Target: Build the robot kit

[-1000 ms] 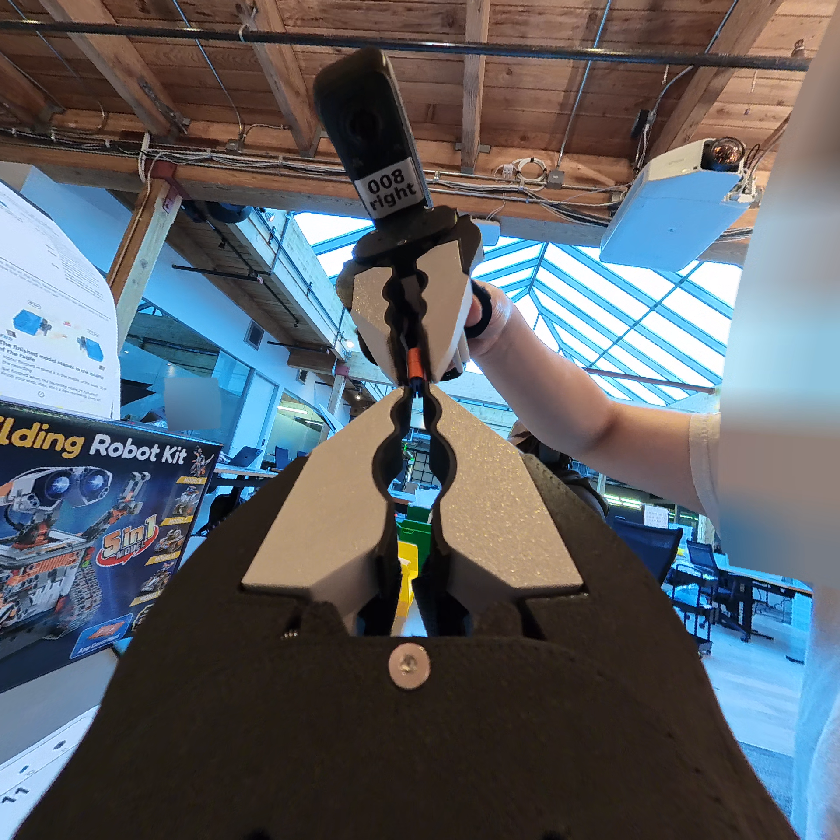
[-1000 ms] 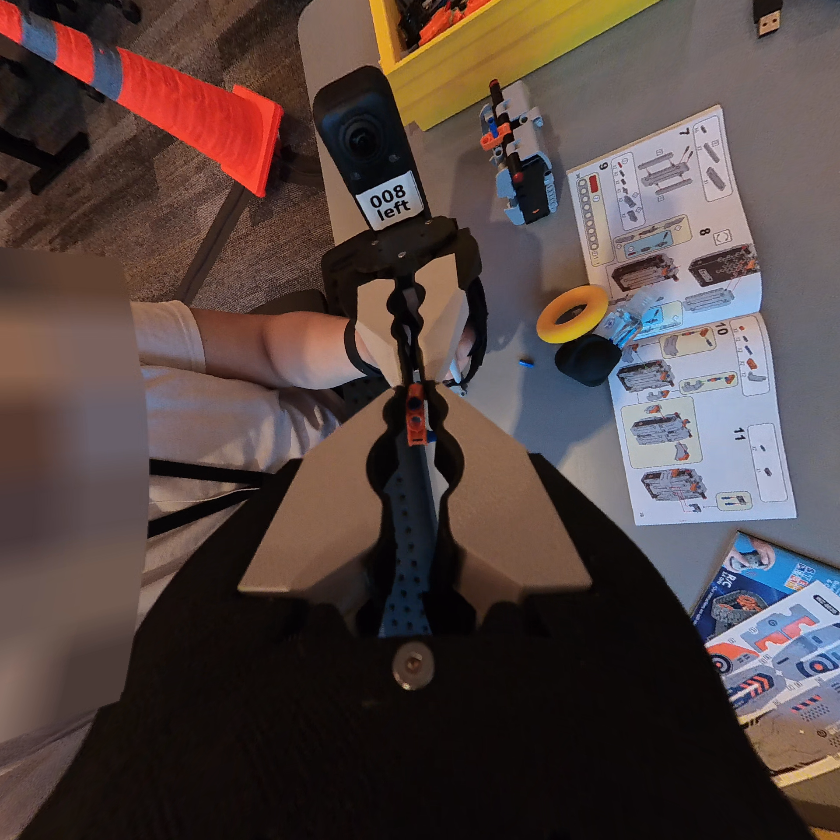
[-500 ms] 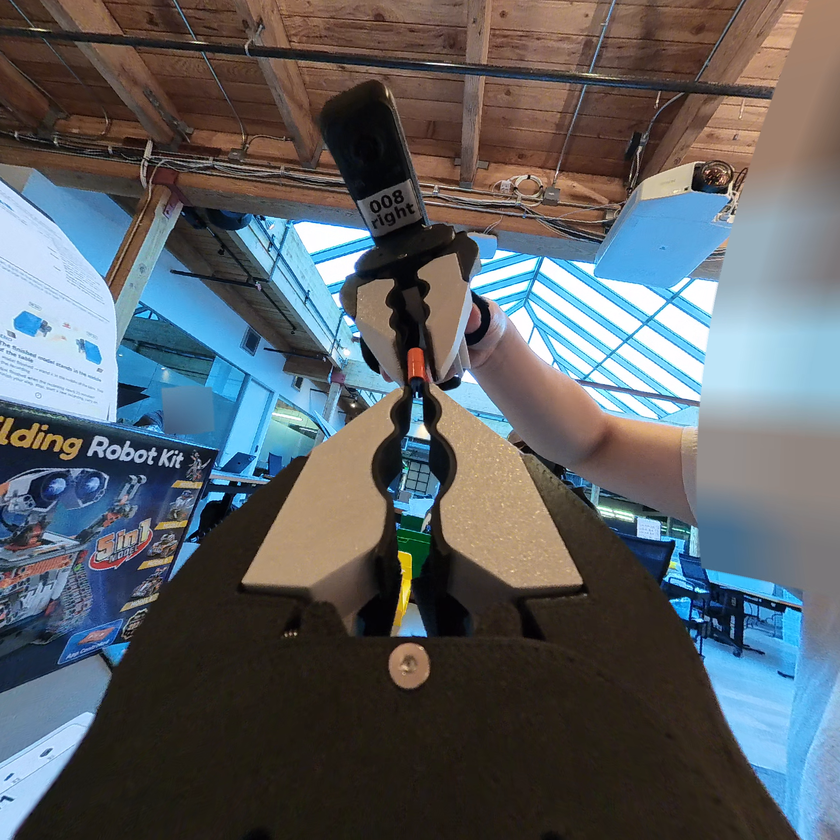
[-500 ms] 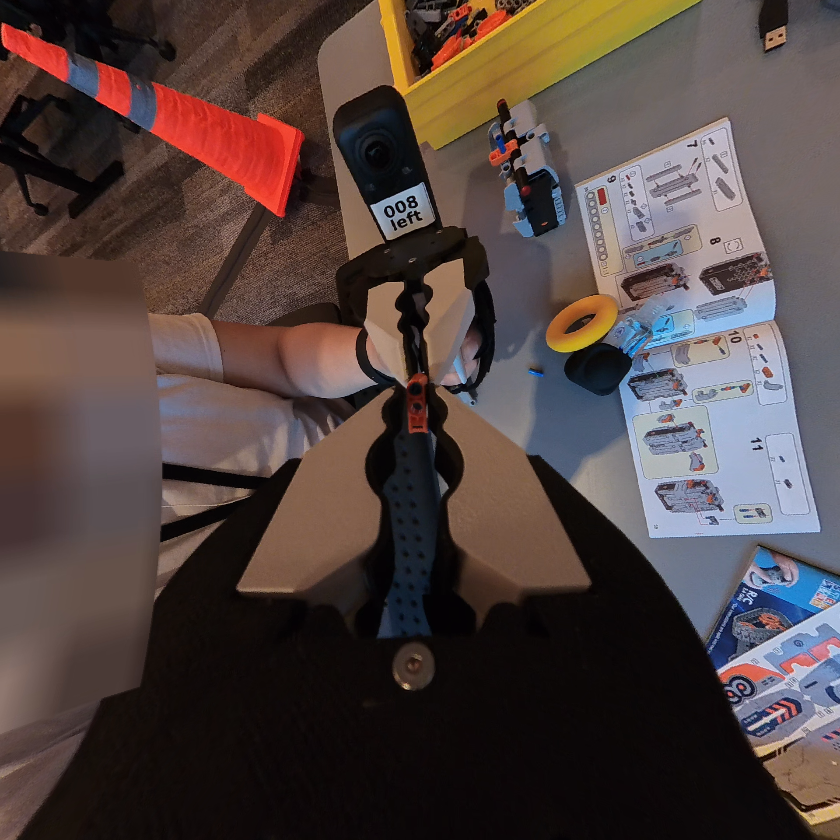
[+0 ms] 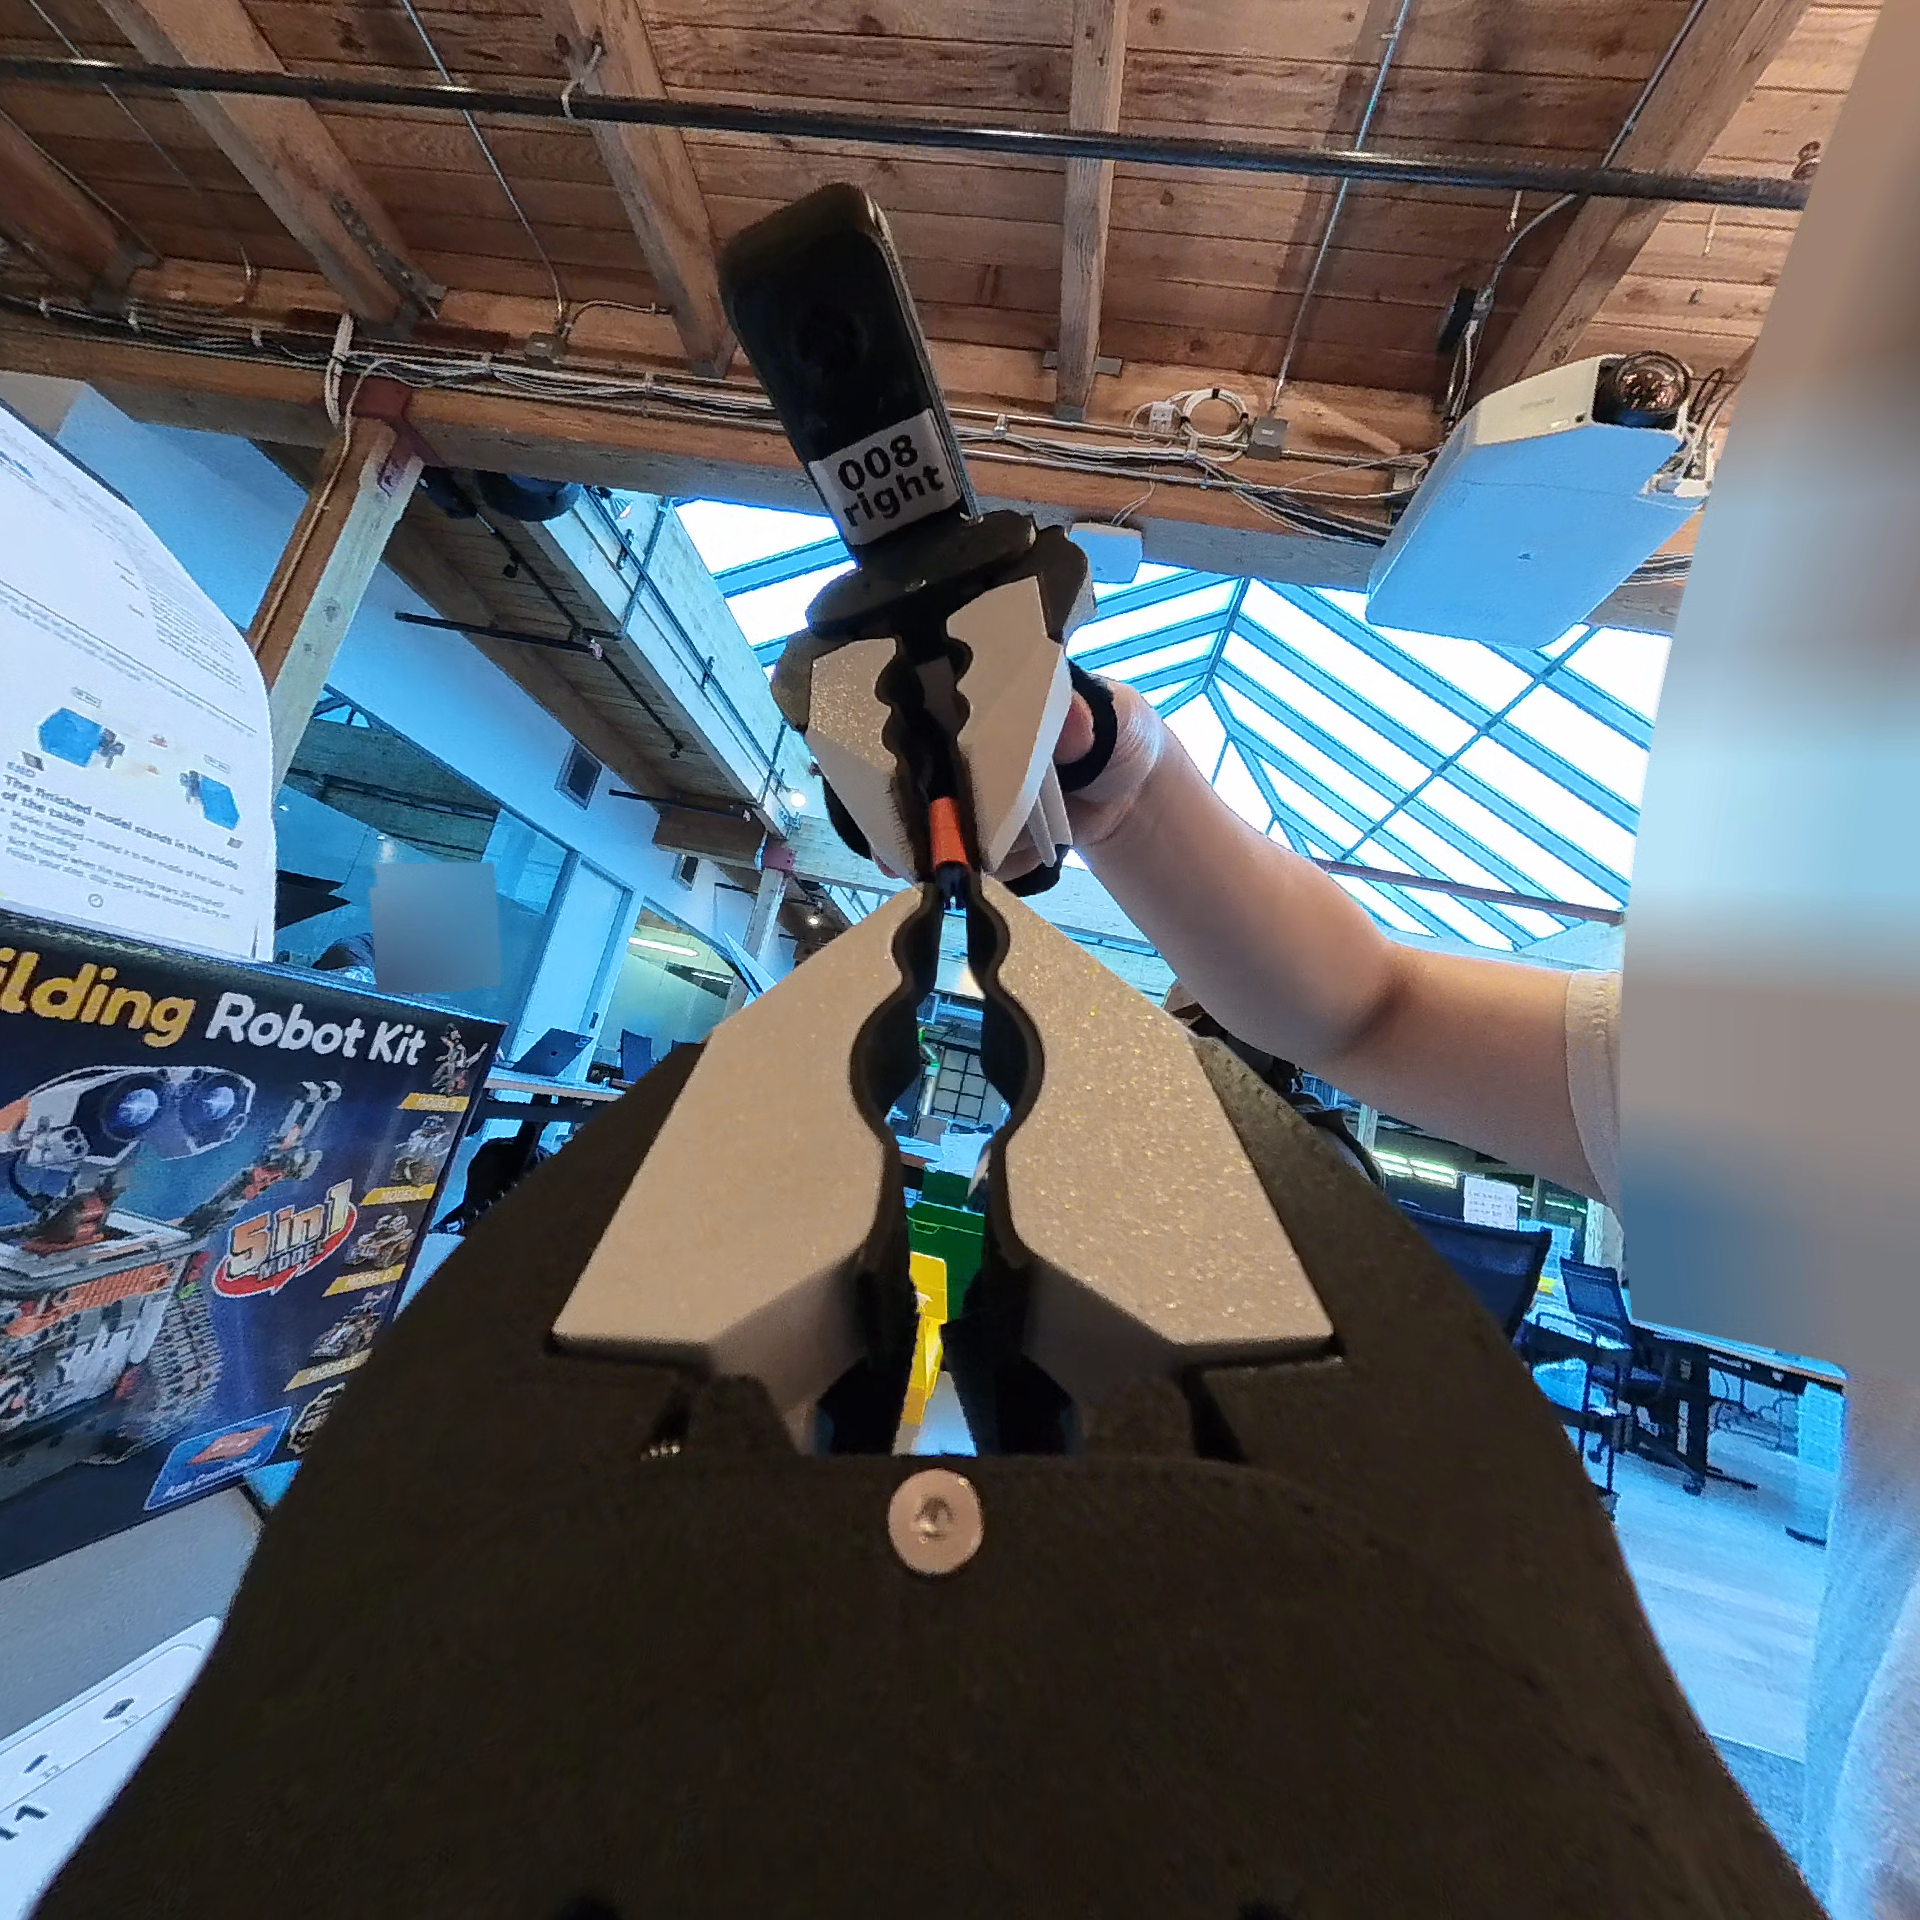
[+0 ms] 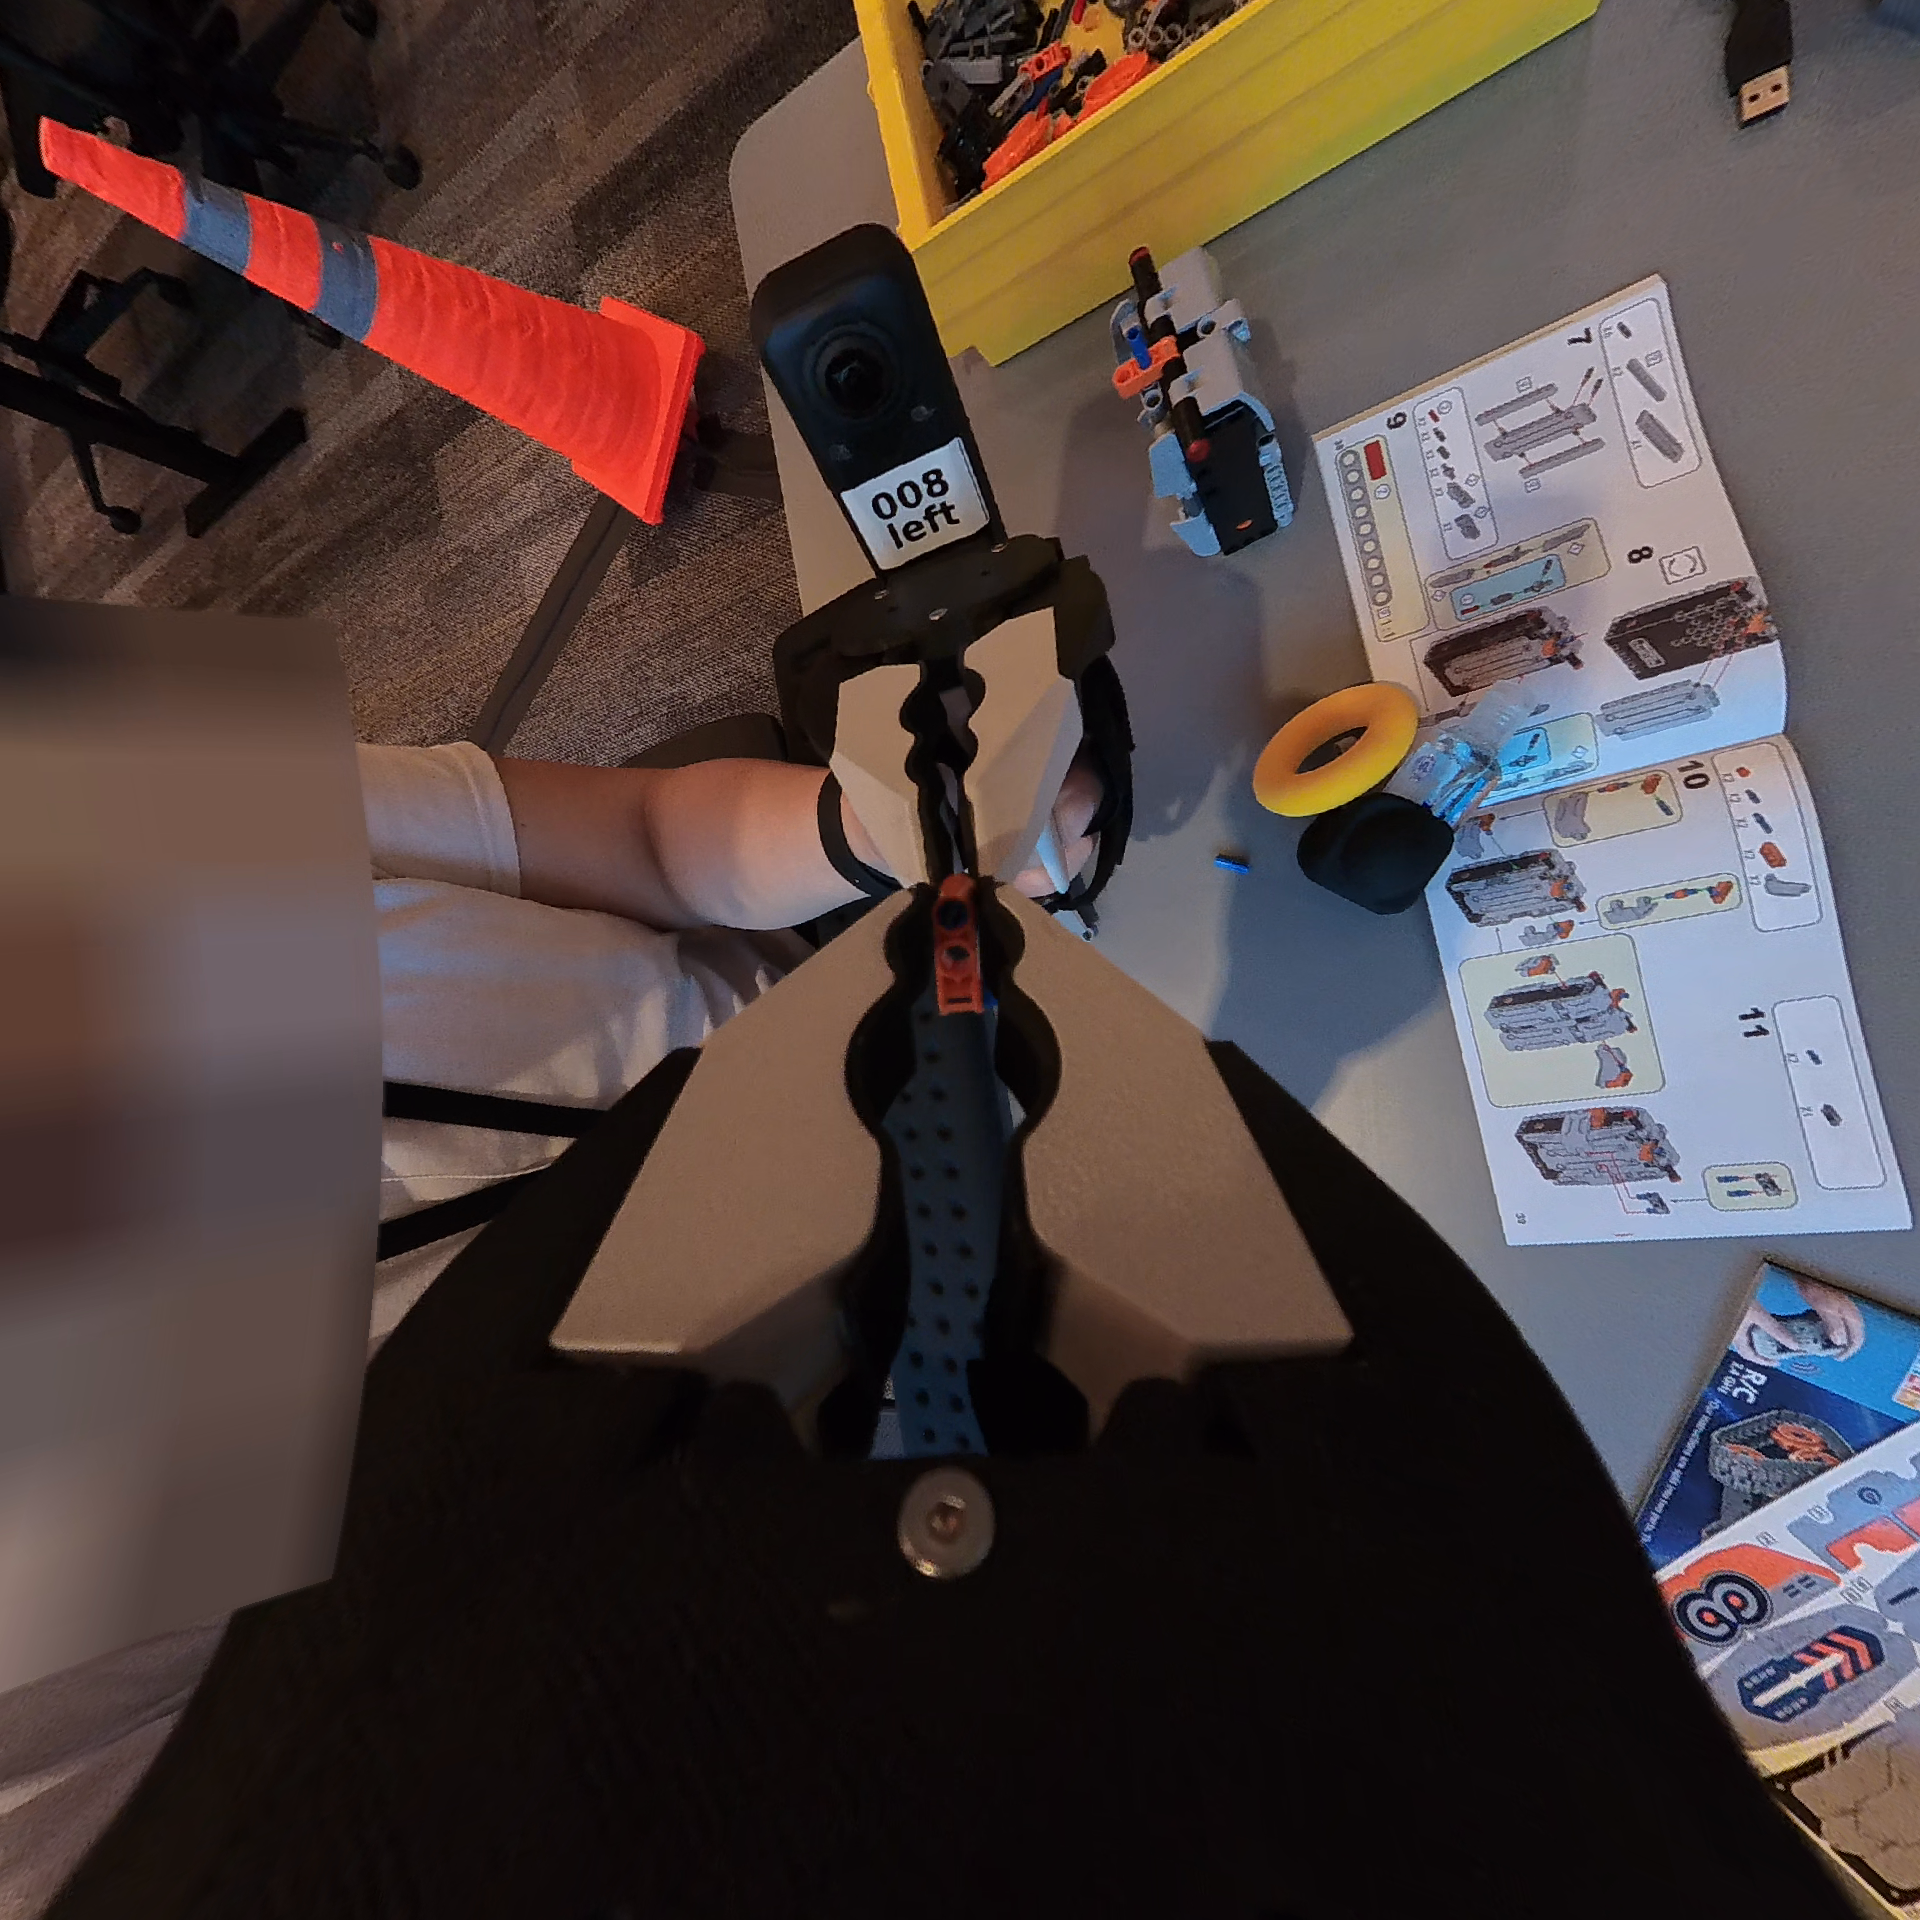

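Observation:
My right gripper is shut on a long dark blue-grey perforated beam that runs back between its jaws. An orange connector sits on the beam's front end at the fingertips. My left gripper points up and meets it tip to tip, shut on a small dark pin right under the orange connector. The left gripper also shows in the right wrist view, and the right gripper in the left wrist view. Both are held in the air in front of a person's body, beside the grey table.
On the table lie a yellow bin of loose parts, a partly built grey model, an open instruction booklet, a yellow ring, a black lump, a tiny blue pin and leaflets. A kit box stands at left. An orange cone lies on the floor. Only a small space, under 4 cm, lies between the two pairs of fingers. Both grippers' tips are roughly 25 cm from the partly built grey model.
Both grippers stay shut and tip to tip. The pair has drifted a little, so the right wrist view now shows more of the yellow bin and the cone.

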A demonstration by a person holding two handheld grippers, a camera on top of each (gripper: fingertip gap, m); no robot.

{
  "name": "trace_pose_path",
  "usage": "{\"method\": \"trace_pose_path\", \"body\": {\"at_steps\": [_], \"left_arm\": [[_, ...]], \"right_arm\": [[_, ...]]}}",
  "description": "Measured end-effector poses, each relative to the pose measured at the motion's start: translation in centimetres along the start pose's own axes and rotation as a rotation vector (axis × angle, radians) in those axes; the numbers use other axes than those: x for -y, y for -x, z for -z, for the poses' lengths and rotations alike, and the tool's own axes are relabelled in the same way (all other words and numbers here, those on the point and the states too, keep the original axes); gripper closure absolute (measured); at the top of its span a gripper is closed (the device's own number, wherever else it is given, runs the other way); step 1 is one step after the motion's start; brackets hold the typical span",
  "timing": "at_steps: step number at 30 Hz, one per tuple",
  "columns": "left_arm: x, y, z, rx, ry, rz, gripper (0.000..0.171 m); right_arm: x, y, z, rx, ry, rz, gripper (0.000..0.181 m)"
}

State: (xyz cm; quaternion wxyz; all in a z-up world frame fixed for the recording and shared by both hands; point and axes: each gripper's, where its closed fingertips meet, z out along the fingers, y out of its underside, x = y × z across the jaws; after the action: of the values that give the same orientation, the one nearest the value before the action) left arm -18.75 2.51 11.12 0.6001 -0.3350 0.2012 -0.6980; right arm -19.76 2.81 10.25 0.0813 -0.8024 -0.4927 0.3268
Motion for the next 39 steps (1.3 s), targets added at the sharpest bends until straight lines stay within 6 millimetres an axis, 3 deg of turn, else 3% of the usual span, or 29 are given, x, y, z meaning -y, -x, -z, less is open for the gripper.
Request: {"method": "trace_pose_path", "body": {"at_steps": [9,12,15,18,21,24,27,32,35,39], "left_arm": [[0.3,-0.2,0.0,0.002,0.003,-0.026,0.169],[2.3,-1.1,0.8,0.033,-0.006,-0.058,0.143],[3.4,-3.2,2.9,0.071,0.115,-0.107,0.143],[0.2,-4.0,6.7,0.216,0.444,-0.121,0.141],[-3.6,-2.2,12.6,0.55,0.693,-0.008,0.151],[-6.0,-1.6,15.6,0.772,0.655,0.191,0.158],[-9.0,-0.9,17.5,0.94,0.7,0.259,0.149],[-13.1,-0.6,19.2,0.973,1.018,0.111,0.126],[-15.7,-1.1,19.2,0.804,1.243,0.011,0.117],[-16.4,-0.9,19.1,0.602,1.43,-0.139,0.12]], "right_arm": [[0.1,0.2,0.0,-0.003,-0.007,0.042,0.175],[0.1,0.4,0.5,-0.03,-0.02,0.077,0.175],[-0.7,0.8,1.9,-0.059,-0.051,0.108,0.175],[-2.4,1.2,3.1,-0.073,-0.081,0.129,0.175],[-4.1,0.9,3.2,-0.095,-0.107,0.158,0.175],[-5.2,1.1,2.4,-0.066,-0.134,0.157,0.175],[-5.8,1.2,1.5,-0.048,-0.119,0.175,0.175],[-6.0,1.5,1.4,-0.044,-0.11,0.224,0.175],[-6.8,1.5,1.9,-0.038,-0.115,0.248,0.176],[-8.3,1.2,2.9,-0.035,-0.129,0.238,0.175]]}}
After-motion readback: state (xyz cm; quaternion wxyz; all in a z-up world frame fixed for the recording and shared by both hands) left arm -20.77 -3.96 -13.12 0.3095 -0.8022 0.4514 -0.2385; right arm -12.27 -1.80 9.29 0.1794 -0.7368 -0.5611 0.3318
